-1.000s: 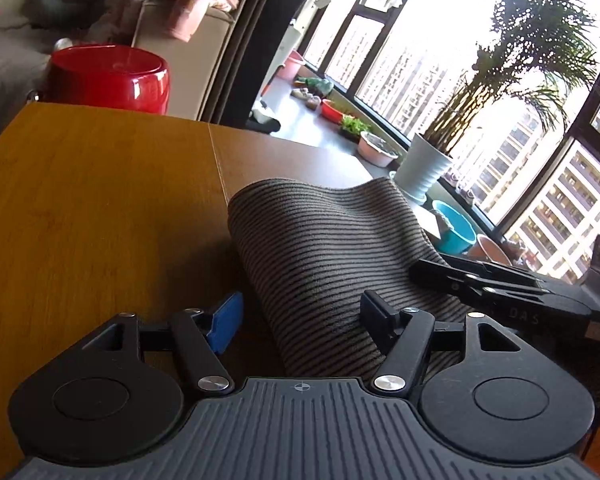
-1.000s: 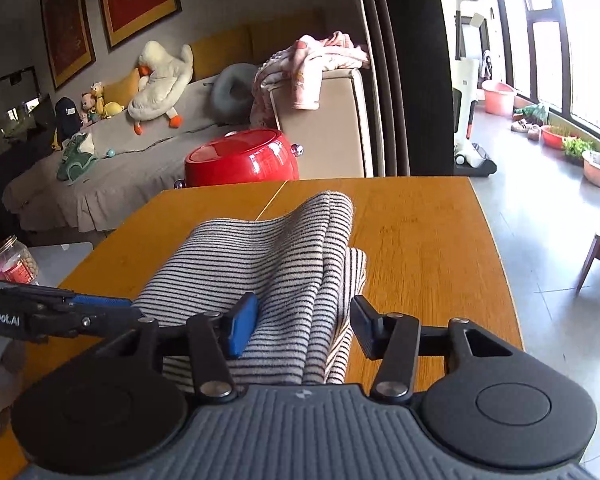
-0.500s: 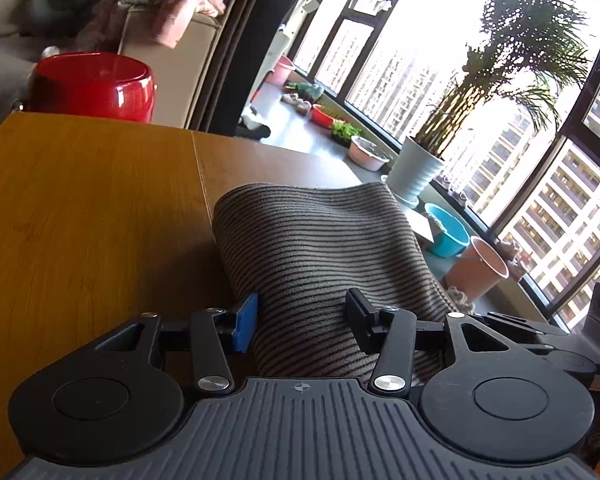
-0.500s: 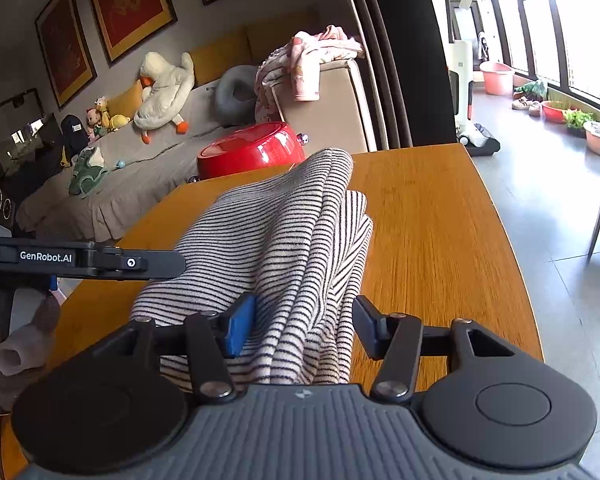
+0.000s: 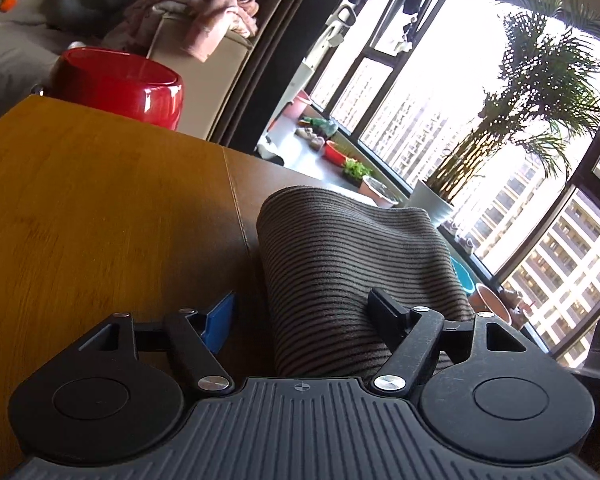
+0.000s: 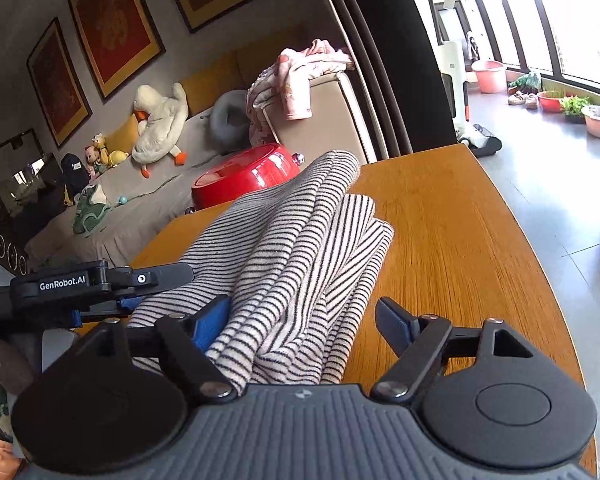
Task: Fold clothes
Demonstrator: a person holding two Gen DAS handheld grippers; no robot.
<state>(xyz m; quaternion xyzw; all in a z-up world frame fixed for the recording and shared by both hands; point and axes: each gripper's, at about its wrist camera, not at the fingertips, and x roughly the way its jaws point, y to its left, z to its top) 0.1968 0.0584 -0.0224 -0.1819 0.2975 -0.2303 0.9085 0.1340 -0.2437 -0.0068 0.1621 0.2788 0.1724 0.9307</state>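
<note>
A folded black-and-white striped garment (image 6: 300, 248) lies on the wooden table (image 6: 452, 240). In the left wrist view it looks grey-brown, a rounded fold (image 5: 352, 264) between my fingers. My left gripper (image 5: 300, 316) is open, its jaws wide on either side of the garment's near end. My right gripper (image 6: 304, 320) is open too, with the garment's bunched layers lying between its jaws against the left blue pad (image 6: 210, 320). The left gripper also shows in the right wrist view (image 6: 100, 284), at the garment's left side.
A red round pot (image 5: 116, 84) stands past the table's far edge. A beige sofa with pink clothes (image 6: 300, 68) is behind it. Potted plants and basins (image 5: 432, 196) stand by the window. The table edge (image 6: 540, 264) runs along the right.
Both grippers have opened wider and pushed forward around the garment. The garment's near end has lifted and bunched between the right jaws. The left view has tilted.
</note>
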